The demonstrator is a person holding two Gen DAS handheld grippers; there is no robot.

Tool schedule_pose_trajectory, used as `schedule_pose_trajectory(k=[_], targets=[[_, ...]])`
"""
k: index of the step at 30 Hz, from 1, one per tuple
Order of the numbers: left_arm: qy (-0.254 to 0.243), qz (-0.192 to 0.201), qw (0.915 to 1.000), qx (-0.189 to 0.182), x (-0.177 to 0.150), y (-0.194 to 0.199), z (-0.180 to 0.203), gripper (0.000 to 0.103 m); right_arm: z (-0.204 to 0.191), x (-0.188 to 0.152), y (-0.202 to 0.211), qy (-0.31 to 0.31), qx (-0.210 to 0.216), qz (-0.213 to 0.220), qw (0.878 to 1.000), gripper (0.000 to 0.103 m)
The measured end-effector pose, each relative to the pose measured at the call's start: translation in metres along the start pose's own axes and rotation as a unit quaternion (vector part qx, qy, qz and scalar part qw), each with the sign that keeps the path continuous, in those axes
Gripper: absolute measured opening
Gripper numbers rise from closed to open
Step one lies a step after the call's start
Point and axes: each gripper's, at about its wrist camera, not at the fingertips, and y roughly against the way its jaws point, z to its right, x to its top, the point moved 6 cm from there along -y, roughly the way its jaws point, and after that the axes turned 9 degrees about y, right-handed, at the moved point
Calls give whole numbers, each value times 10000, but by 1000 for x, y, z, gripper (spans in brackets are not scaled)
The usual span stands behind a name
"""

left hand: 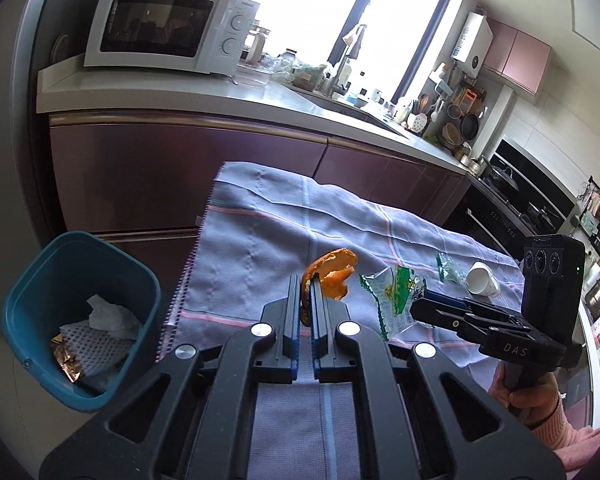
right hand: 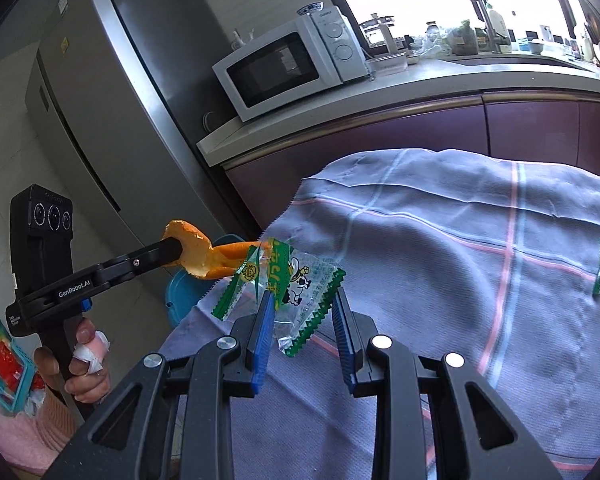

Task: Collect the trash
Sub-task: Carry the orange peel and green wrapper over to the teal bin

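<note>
Left wrist view shows your left gripper (left hand: 306, 300) pinched nearly closed on an orange peel (left hand: 332, 272), held up above the cloth-covered table (left hand: 260, 240), with the blue bin (left hand: 80, 312) down on the floor just off the table's left edge. Your right gripper (right hand: 304, 312) stands partly open, yet a clear wrapper with green edges (right hand: 288, 280) hangs between its blue pads (right hand: 262, 320), lifted off the cloth; it looks pressed against the left pad only, so treat that hold as loose. You seem to be in the carry step, both pieces up and headed for the bin, which already holds crumpled paper and foam netting. Next, bring each gripper over the bin's mouth before you let go, peel first since it sits nearer. Mind the table's fringed left edge: clear it fully or the trash may land on the cloth. Space over the bin looks free, though the two grippers are close together, so stagger them. A second small wrapper (left hand: 448, 268) and a tipped white cup (left hand: 482, 278) remain on the cloth, well apart from the bin.
</note>
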Motion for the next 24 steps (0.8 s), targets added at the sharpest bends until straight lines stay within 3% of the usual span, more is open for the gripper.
schedule_pose_trajectory(k=[12,24], targets=[[434,449,9969,469,20,46,-68,5,-47,25,-45,387,453,-221,9980,27],[793,650,9893,1040,28,64,-131,5,-93,45,-103,798,787,-553,9922,27]])
